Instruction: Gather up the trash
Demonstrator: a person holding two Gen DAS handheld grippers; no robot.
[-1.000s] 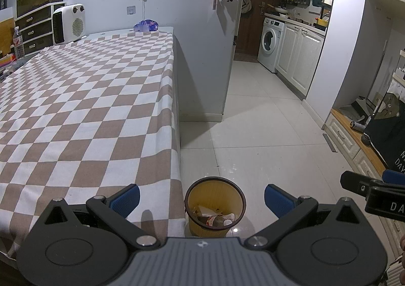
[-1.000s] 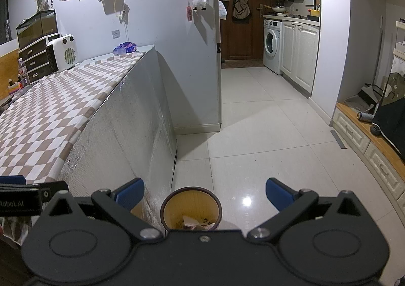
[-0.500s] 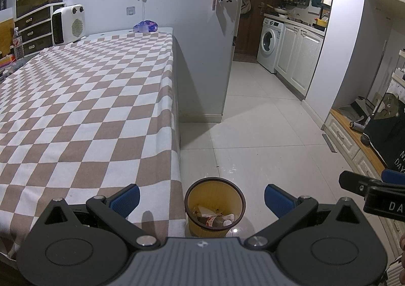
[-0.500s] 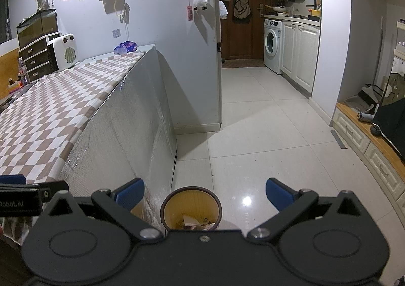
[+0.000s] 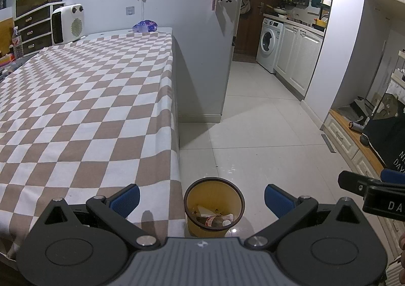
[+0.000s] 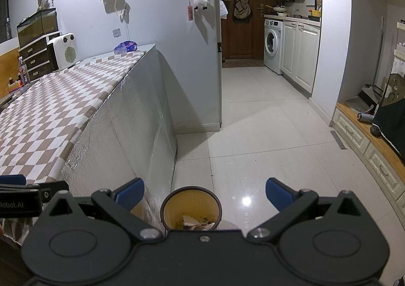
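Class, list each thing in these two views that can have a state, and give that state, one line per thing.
Left tool: open, holding nothing.
Right tool: open, holding nothing.
Bin: upright on the floor, no lid, partly filled with trash.
Bottle in the bin: lying on its side.
Washing machine: door shut.
Tablecloth: spread flat.

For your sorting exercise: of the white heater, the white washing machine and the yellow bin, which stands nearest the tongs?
The yellow bin, on the floor just beyond both open tongs; the others stand far off.
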